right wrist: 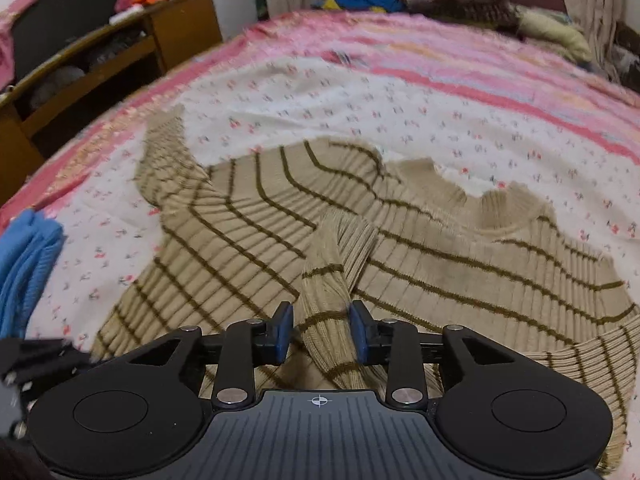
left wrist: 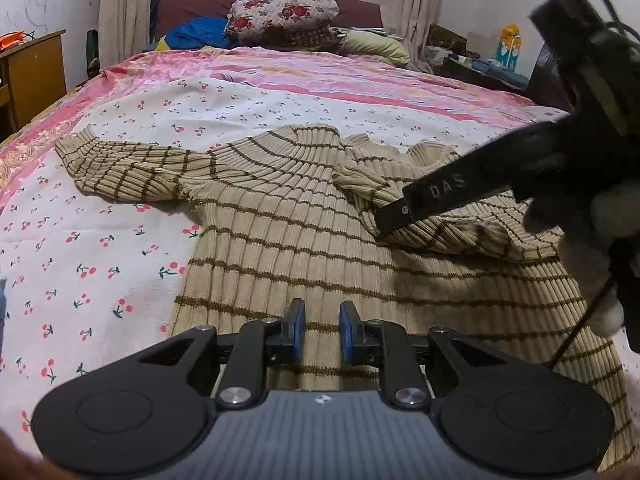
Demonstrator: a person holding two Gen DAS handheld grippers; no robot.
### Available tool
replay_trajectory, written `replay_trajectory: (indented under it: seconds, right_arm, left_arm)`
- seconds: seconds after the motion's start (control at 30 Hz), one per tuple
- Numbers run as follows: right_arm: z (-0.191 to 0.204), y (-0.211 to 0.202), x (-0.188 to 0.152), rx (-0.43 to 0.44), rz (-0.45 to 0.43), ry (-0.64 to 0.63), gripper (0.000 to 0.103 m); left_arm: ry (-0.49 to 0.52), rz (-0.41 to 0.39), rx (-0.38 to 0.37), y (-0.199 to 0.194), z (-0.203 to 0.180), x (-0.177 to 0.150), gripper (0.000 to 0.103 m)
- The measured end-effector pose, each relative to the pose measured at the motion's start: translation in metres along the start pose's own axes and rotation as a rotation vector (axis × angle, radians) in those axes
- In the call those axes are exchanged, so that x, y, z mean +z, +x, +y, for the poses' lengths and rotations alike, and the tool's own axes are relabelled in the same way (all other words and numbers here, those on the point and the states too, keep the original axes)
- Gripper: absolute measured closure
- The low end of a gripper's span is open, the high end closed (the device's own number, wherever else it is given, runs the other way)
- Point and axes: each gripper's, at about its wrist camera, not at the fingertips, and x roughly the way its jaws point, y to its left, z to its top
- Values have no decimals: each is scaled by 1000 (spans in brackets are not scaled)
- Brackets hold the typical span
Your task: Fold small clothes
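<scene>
A beige ribbed sweater [left wrist: 280, 208] with thin brown stripes lies flat on the cherry-print sheet [left wrist: 80, 240]. One sleeve [left wrist: 120, 164] stretches out to the left. The other sleeve [right wrist: 332, 264] is folded across the chest. My right gripper [right wrist: 322, 332] is low over it, and the sleeve runs between its blue pads. The right pad touches the knit, but the left pad stands clear, so the jaws are open. One finger [left wrist: 432, 196] of that gripper shows from the left wrist. My left gripper [left wrist: 322, 330] hovers open over the sweater's lower body with nothing in it.
A blue knitted garment [right wrist: 24, 264] lies at the sheet's left edge. A pink striped bedcover [left wrist: 360, 76] covers the far half of the bed, with pillows and bedding [left wrist: 280, 12] at the head. A wooden desk [right wrist: 120, 52] stands left of the bed.
</scene>
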Motion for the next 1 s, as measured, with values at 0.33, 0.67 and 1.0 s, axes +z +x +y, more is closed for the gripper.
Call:
replay_trajectory:
  seconds: [0.33,0.67,1.0]
  right_arm:
    - [-30,-85,15,152,-258,113,90]
    - [6,-79,-13,189,-164,-122,56]
    - [-14,-40,-47,85,-35,-108,56]
  left_arm:
    - [-5,-40,-21,-11,3,-4,78]
    - [4,-33,-13,-13,5,-14,78]
    - [-1,-41,21,-9,11,-5,78]
